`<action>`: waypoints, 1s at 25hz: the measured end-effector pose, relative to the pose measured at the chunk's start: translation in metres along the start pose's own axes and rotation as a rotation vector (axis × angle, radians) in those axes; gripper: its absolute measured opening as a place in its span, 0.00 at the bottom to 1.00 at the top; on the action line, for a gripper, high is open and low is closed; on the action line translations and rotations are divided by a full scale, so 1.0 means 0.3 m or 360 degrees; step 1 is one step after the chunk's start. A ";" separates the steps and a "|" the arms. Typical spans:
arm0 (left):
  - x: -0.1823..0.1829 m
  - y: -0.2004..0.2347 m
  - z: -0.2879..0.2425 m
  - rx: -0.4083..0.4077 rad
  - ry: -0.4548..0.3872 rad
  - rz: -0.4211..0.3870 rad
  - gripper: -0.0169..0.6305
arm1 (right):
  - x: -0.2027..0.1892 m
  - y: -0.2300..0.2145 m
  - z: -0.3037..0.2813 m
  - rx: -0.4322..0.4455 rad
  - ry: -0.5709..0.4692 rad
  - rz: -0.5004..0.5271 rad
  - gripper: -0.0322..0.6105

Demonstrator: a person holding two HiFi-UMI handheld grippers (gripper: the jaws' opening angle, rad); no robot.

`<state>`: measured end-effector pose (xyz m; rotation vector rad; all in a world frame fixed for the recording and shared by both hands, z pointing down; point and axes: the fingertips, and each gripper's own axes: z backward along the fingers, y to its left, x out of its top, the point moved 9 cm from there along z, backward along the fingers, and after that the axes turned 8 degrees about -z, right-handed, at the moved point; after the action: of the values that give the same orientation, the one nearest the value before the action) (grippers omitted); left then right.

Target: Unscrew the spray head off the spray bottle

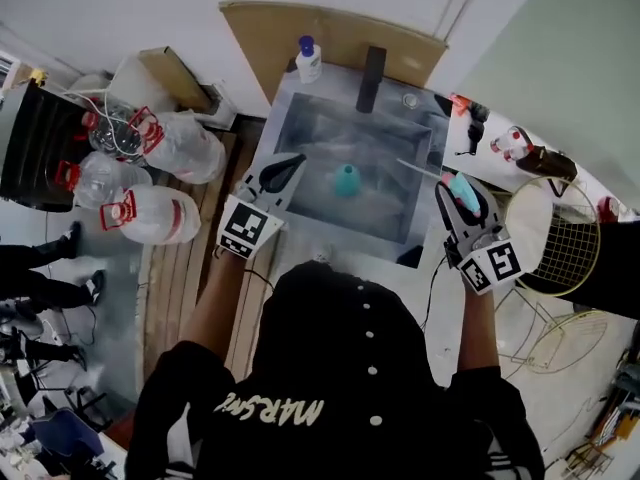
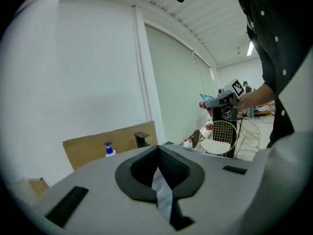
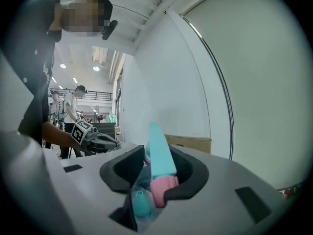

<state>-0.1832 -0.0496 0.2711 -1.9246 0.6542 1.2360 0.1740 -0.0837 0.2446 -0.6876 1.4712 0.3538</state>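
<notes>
In the head view my right gripper (image 1: 457, 190) is shut on the teal spray head (image 1: 463, 194), held over the counter to the right of the steel sink (image 1: 300, 128). The right gripper view shows that spray head (image 3: 160, 158) up close, with its pink trigger part (image 3: 162, 189), clamped between the jaws of my right gripper (image 3: 146, 182). A teal bottle-like body (image 1: 347, 180) stands in the sink basin, apart from both grippers. My left gripper (image 1: 288, 165) hovers over the sink's left rim. Its jaws (image 2: 157, 168) are shut with nothing between them.
A white pump bottle (image 1: 308, 60) and a black faucet (image 1: 371, 78) stand at the sink's back edge, with cardboard (image 1: 330, 30) behind. Large water jugs (image 1: 160, 215) lie on the floor to the left. A wire chair (image 1: 560, 240) and small bottles (image 1: 515, 144) are to the right.
</notes>
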 end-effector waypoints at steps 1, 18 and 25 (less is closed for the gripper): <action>0.018 -0.008 0.029 0.0035 -0.0002 0.0011 0.06 | 0.003 0.007 0.032 -0.0028 -0.0014 -0.0012 0.28; 0.112 -0.039 0.244 0.0450 0.0012 0.0178 0.06 | 0.086 0.026 0.338 -0.0442 -0.0209 0.0025 0.28; 0.128 -0.042 0.249 0.0505 -0.0009 0.0213 0.06 | 0.096 0.023 0.355 -0.0508 -0.0232 0.0042 0.28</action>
<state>-0.1983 0.0169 0.2206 -1.6355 0.9293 1.1393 0.2562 -0.0180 0.2105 -0.8773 1.2981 0.6554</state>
